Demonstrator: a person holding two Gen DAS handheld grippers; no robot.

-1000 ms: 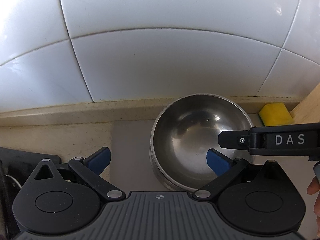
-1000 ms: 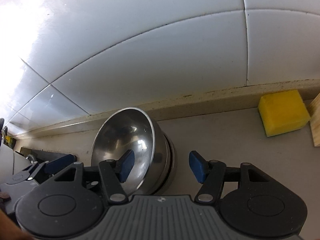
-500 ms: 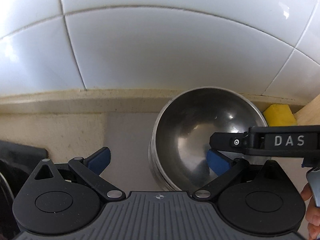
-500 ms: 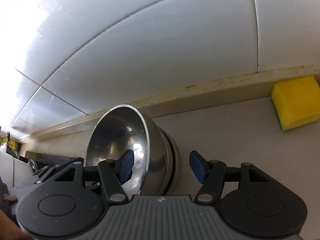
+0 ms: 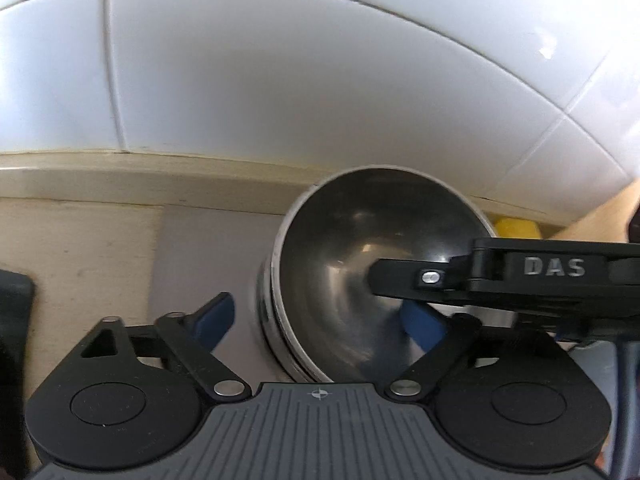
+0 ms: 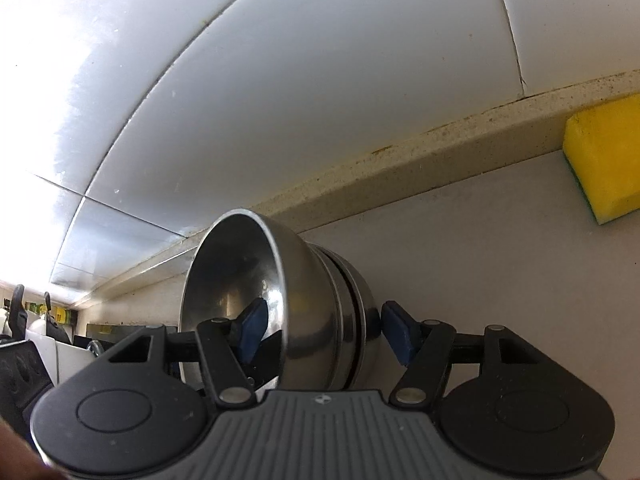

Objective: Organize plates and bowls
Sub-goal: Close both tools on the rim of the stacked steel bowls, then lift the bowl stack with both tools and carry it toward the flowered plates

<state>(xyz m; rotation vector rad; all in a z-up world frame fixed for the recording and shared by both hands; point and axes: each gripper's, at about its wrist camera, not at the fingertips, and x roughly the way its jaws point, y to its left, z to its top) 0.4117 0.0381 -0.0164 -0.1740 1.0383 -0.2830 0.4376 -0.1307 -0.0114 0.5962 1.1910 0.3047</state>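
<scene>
A stack of nested steel bowls (image 5: 340, 276) is tilted up off the grey counter, its opening facing left; it also shows in the right wrist view (image 6: 304, 312). My left gripper (image 5: 320, 320) is open, its jaws straddling the stack's near rim, one blue pad inside the top bowl. My right gripper (image 6: 324, 328) is also open around the stack's wall, its left pad inside the bowl and its right pad by the base. Its black finger (image 5: 440, 280) crosses the bowl in the left wrist view. I cannot tell whether any pad touches the steel.
A white tiled wall (image 6: 320, 100) with a beige ledge (image 6: 400, 176) runs behind the counter. A yellow sponge (image 6: 604, 160) lies at the right against the ledge. A wooden board edge (image 5: 600, 216) stands at the right. Dark objects sit at the far left (image 6: 24, 360).
The bowl stack has tipped further up on its side and both grippers have moved in closer around it. The cameras have tilted, showing more wall.
</scene>
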